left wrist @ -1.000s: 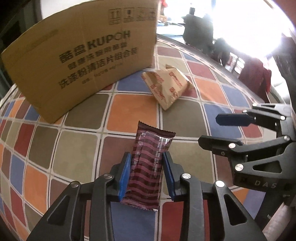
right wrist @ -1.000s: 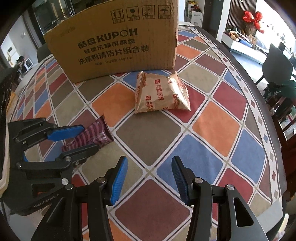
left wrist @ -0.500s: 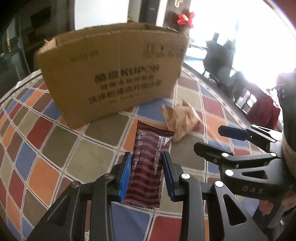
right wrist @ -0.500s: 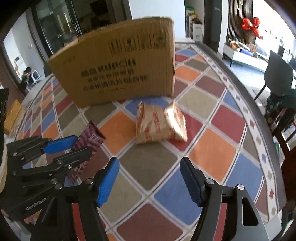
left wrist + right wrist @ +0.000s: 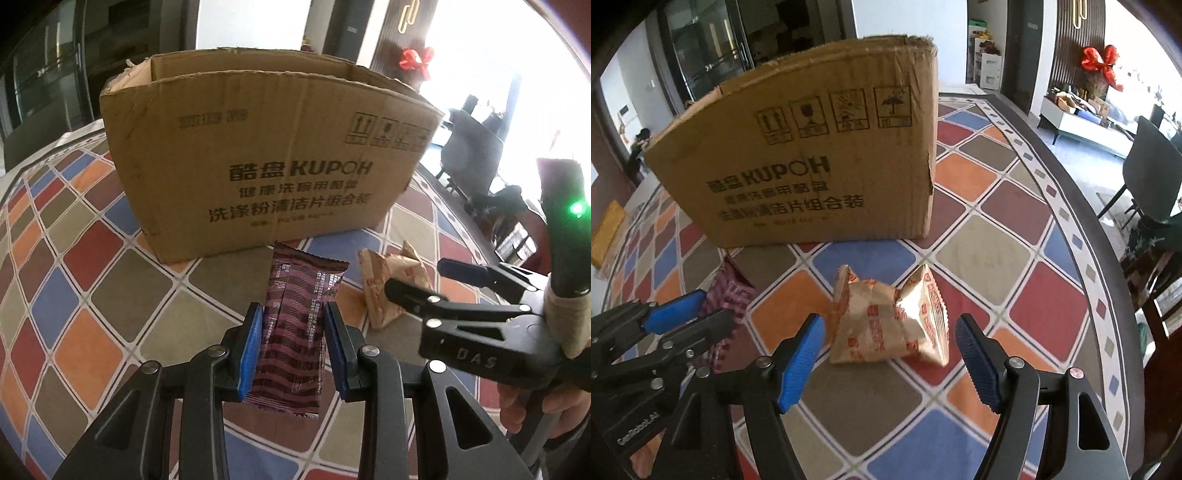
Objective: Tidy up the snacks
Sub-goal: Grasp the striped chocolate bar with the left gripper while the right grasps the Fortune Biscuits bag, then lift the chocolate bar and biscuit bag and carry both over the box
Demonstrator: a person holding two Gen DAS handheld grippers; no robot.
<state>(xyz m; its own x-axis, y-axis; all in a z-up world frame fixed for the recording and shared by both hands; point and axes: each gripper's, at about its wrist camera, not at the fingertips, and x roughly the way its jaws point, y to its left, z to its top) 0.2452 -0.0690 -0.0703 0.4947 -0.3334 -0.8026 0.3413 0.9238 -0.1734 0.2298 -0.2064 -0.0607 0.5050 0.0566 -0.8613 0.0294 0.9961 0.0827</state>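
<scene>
- Snack bar (image 5: 295,332), maroon striped wrapper: clamped between the blue fingers (image 5: 251,350) of the left gripper (image 5: 293,347), lifted clear of the counter (image 5: 74,280) and pointing at the cardboard box (image 5: 266,166).
- Snack pouch (image 5: 890,321), tan with red print: lying on the counter in front of the box, near its right corner, between the fingers (image 5: 799,358) of the right gripper (image 5: 894,363) but not touched by them.
- Right gripper: empty, its fingers opening around the pouch, with a gap showing on each side.
- Cardboard box: open at the top, standing upright on the chequered cloth; its contents are not visible.
- Step in hand, as judged: carry the bar over the near wall of the box and let go inside; set the right fingers down on the pouch.
- Handling advice, bar: raise it above the rim before moving forward, since the wall stands taller than the bar's present height.
- Handling advice, pouch: it is puffy and crinkled, so close across its middle rather than on a sealed edge, which could slip.
- Risk: the two grippers work close together, so keep them apart.
</scene>
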